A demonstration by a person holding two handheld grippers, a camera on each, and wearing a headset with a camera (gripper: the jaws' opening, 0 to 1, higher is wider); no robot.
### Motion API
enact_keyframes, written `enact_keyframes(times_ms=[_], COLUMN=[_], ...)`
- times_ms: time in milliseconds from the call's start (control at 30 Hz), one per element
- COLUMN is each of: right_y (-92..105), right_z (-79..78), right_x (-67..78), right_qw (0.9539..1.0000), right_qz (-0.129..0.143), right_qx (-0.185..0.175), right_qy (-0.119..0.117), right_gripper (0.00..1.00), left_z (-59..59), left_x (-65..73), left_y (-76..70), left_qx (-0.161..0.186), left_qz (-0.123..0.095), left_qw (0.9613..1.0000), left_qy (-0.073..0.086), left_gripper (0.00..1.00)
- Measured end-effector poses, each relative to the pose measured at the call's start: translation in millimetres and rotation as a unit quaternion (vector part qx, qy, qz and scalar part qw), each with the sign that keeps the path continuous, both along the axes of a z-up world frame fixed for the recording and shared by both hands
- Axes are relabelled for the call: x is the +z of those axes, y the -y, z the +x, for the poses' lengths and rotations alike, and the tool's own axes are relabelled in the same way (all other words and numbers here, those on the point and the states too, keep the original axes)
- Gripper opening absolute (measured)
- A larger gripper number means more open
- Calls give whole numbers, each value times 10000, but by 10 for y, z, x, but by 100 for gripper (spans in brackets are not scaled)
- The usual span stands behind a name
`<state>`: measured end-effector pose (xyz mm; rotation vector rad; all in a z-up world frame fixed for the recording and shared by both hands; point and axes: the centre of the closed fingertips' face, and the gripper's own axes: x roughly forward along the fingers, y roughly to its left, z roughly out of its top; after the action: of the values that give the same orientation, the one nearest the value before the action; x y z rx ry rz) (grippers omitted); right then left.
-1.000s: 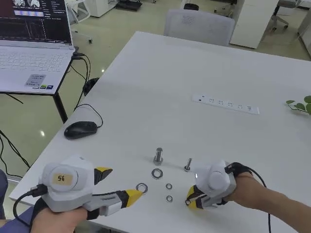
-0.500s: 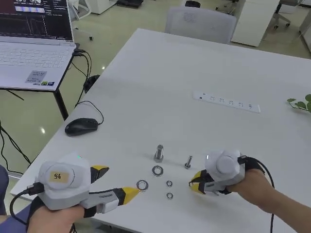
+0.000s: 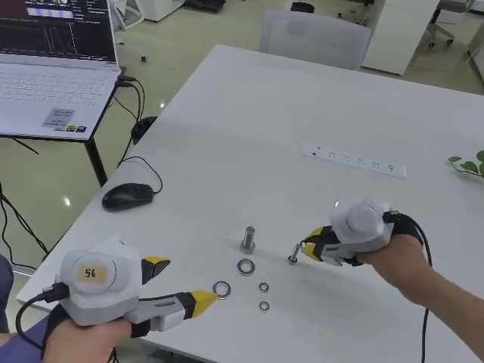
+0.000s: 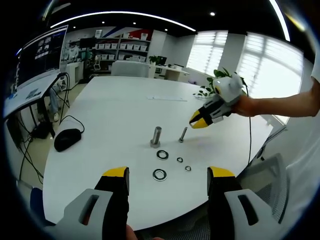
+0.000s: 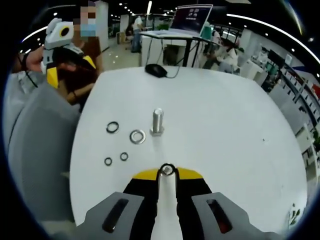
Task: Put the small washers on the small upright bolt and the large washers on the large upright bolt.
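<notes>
The large upright bolt (image 3: pixel 247 240) and the small upright bolt (image 3: pixel 293 255) stand on the white table (image 3: pixel 249 136). In front of them lie two large washers (image 3: pixel 245 266) (image 3: pixel 221 289) and two small washers (image 3: pixel 263 287) (image 3: pixel 263 305). My right gripper (image 3: pixel 308 249) hovers with its tips just right of the small bolt's top. In the right gripper view its jaws are shut on a small washer (image 5: pixel 167 170), with the large bolt (image 5: pixel 157 121) beyond. My left gripper (image 3: pixel 181 283) rests open at the near edge, its right tip beside a large washer (image 4: pixel 159 174).
A black mouse (image 3: pixel 127 195) lies at the table's left edge and a white power strip (image 3: pixel 354 162) further back. A laptop (image 3: pixel 53 45) sits on a side desk to the left. A grey chair (image 3: pixel 314 38) stands at the far side, plant leaves (image 3: pixel 473 165) on the right.
My right gripper has lifted from the table near the small washers and moved away from me to the small bolt's top. The left gripper has barely moved.
</notes>
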<state>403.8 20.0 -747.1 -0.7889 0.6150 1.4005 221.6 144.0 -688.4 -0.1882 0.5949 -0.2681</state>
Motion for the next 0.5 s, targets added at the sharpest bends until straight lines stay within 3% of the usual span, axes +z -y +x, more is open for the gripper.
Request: enact_keyframes(times_ms=[500], right_y=[-62], right_z=[18], right_x=[-109], right_qw=[9997], right_qz=[-258], right_qx=[26], right_qy=[-43], right_gripper=[13], left_z=[-12], left_x=[3], left_y=[-38], left_qx=[64], left_qz=[-8], left_qw=[10000], left_qy=[-2], left_gripper=[62])
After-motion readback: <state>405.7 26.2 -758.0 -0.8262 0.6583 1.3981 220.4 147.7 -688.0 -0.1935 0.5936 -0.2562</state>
